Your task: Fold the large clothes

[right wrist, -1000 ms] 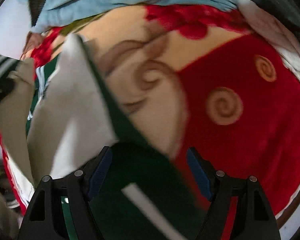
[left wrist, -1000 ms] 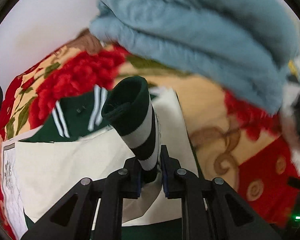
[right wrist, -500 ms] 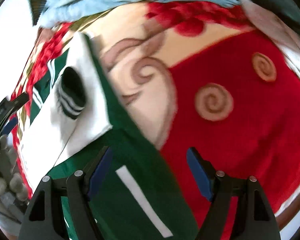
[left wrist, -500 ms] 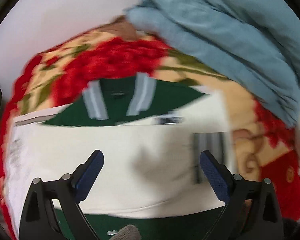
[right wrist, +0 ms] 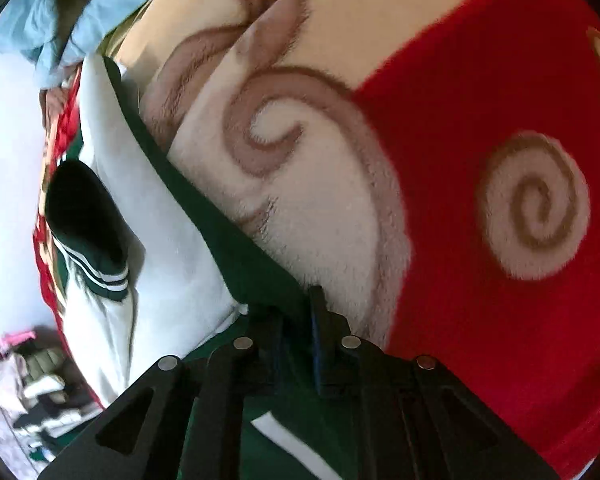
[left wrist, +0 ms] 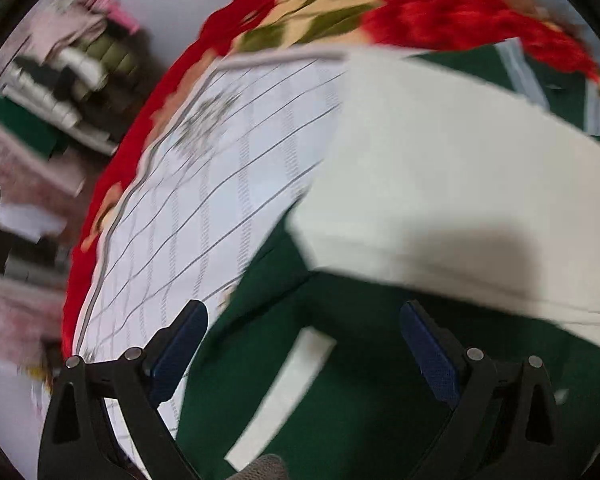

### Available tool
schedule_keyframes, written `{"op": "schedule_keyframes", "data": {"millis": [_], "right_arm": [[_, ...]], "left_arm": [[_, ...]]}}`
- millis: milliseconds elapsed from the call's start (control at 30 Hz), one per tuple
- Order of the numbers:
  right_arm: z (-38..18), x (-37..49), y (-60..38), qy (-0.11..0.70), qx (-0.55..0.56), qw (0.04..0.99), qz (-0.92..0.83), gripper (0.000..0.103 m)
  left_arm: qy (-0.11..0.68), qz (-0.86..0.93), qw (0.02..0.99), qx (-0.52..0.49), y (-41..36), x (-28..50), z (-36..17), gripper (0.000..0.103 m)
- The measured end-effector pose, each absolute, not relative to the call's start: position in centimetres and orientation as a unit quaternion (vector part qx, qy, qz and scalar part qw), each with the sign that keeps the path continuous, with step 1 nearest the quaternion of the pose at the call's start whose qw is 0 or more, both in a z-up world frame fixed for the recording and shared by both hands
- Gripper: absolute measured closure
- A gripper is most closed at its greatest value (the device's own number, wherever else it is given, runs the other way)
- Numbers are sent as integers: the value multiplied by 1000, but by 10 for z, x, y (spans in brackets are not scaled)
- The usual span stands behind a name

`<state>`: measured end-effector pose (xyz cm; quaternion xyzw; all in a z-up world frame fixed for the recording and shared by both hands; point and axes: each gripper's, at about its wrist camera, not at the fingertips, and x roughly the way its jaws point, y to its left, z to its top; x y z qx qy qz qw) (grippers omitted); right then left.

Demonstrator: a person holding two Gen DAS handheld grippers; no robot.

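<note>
A green and cream jacket (left wrist: 440, 184) lies on a red and cream floral blanket (left wrist: 420, 20), its cream sleeve folded across the green body. Its white checked lining (left wrist: 204, 184) shows at the left. My left gripper (left wrist: 304, 344) is open and empty, just above the green fabric with a white stripe (left wrist: 284, 392). In the right wrist view my right gripper (right wrist: 296, 320) is shut on the jacket's green edge (right wrist: 236, 252). The sleeve's striped green cuff (right wrist: 92, 236) lies on the cream sleeve (right wrist: 168, 248) at the left.
A light blue blanket (right wrist: 80, 8) is bunched at the blanket's far end. A pile of clothes (left wrist: 64, 92) sits beyond the bed's left side, also low in the right wrist view (right wrist: 36, 396). The red swirl-patterned blanket (right wrist: 500, 200) spreads to the right.
My left gripper let go of the striped cuff, opened and swung left and down over the jacket. My right gripper closed on the green edge of the jacket.
</note>
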<state>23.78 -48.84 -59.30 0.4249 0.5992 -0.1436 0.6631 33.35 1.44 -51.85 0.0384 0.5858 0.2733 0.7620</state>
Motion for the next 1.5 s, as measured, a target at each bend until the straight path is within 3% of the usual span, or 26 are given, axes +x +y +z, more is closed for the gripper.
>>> {"op": "schedule_keyframes", "data": {"millis": [200,400,733,800,900,967,1000,1033,1100,1133,1167,1300,1500], "right_arm": [[-546,248,-432,613,274,715,-191,63],[-516,254,-354,605,167,752,-202,62],[-512,233,-350,621,209,724,-215,62],[-515,234,-337,628,189,727,-203,55],[-525,242,-324,628,144,735,-211,55],[-541,250,-328,629,131,737,-211,60],[-552,252,-336,631,123,728,-236,82],[-569,250,-354,645,139,698,-278,92],[-578,244,-377,643,233,669,-293,91],[-569,246,-375,644,231,665,-299,89],[-555,248,-364,645,211,672,-297,82],[-511,233,-291,636,187,717,-214,35],[-582,190,-155,749,204,628,-53,35]], "left_arm": [[602,317,728,82,41,347,-554,5],[604,354,710,84,96,367,-574,0],[596,332,729,53,150,385,-570,0],[595,323,733,66,151,389,-570,0],[595,316,734,85,148,393,-570,0],[591,315,737,92,145,392,-572,0],[590,314,738,98,144,392,-571,0],[589,310,739,103,142,392,-570,0],[588,295,747,97,136,386,-562,0],[586,285,752,98,131,382,-557,0],[585,273,757,102,124,375,-550,0],[584,212,774,118,89,336,-527,0],[610,150,759,171,55,275,-545,0]]}}
